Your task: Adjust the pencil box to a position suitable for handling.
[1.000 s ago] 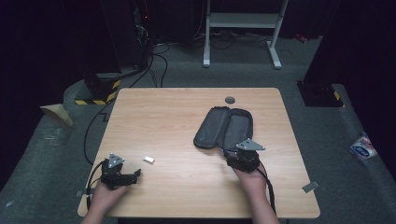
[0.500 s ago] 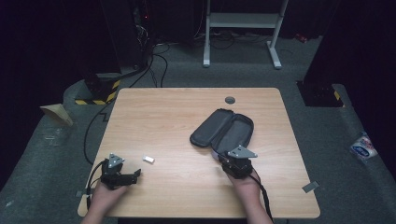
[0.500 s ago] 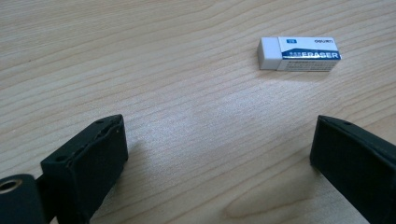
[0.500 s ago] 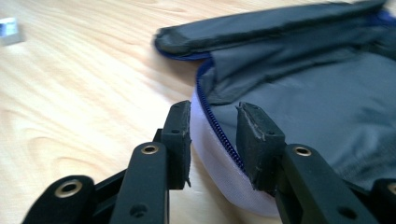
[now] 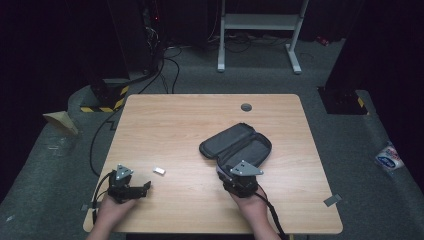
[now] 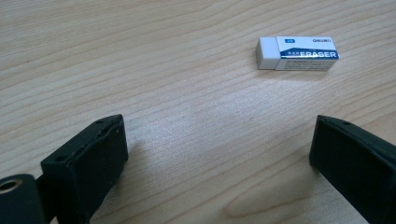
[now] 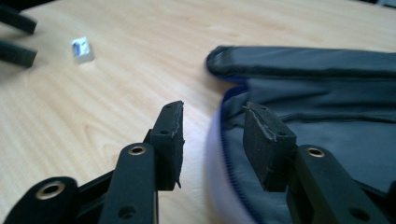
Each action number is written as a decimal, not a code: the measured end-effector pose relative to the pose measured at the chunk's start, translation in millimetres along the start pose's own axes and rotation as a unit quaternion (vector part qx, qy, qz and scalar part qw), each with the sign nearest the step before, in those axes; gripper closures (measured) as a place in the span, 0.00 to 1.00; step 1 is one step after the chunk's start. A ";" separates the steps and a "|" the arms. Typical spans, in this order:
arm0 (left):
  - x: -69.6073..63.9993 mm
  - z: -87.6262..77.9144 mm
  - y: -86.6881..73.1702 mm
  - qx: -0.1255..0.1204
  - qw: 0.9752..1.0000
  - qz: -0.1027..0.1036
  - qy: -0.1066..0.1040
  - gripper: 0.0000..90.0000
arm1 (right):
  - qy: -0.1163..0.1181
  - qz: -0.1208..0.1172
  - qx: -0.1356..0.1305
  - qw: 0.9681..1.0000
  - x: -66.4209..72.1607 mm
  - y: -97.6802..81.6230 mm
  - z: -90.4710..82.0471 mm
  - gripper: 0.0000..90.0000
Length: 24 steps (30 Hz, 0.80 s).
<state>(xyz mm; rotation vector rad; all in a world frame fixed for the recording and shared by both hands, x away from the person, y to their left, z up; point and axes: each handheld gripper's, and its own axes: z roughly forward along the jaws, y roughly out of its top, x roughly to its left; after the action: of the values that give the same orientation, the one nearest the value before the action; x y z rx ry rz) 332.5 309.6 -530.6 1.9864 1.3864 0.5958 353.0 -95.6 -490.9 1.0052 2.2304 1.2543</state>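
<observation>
One wooden table (image 5: pixel 175 120), grey carpet (image 5: pixel 350 145)

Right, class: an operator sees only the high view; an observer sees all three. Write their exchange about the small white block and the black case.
Operator: What's the white block near the left gripper?
Observer: An eraser, its sleeve printed ERASER, lying ahead of wide-open jaws, untouched.
Operator: Is the right gripper gripping the case?
Observer: Its jaws have just been opening; the case's blue-zipped edge sits between them, pads apparently clear.
</observation>
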 end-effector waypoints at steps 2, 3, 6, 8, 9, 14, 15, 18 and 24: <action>0.0 0.0 0.0 0.000 1.000 0.000 0.000 0.05 | -0.011 0.006 -0.008 1.000 -6.9 1.7 -4.8 0.63; 0.0 0.0 0.0 0.000 1.000 0.000 0.000 0.05 | -0.019 0.011 -0.010 1.000 -11.2 2.1 -7.3 0.63; 0.1 0.0 0.0 0.000 1.000 0.000 -0.001 0.05 | -0.043 0.030 -0.019 0.998 -28.0 1.4 -15.3 0.61; 0.0 0.0 0.0 0.000 1.000 0.000 -0.002 0.05 | -0.053 0.044 -0.023 0.997 -40.3 0.3 -21.2 0.58; 0.0 0.1 0.0 0.000 1.000 0.000 -0.002 0.05 | -0.056 0.050 -0.029 0.997 -46.9 -0.2 -24.5 0.55; 0.0 0.1 0.1 0.000 1.000 0.001 -0.003 0.05 | -0.117 0.062 -0.034 0.991 -78.1 -1.2 -35.4 0.48; 0.0 0.1 0.1 0.000 1.000 0.001 -0.003 0.05 | -0.129 0.062 -0.032 0.989 -84.0 -1.5 -36.2 0.48; -0.2 0.0 0.1 0.000 1.000 0.000 -0.002 0.05 | -0.157 0.073 -0.026 0.985 -101.3 -3.7 -38.0 0.47; -0.6 -0.5 -0.5 -0.001 1.000 0.001 -0.001 0.06 | -0.187 0.101 0.001 0.977 -135.3 -7.0 -32.7 0.57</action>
<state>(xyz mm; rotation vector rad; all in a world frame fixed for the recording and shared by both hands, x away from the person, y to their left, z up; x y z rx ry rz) 331.7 309.3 -530.6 1.9856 1.3831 0.5961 419.8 -217.5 -481.2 1.3706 1.8781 1.0354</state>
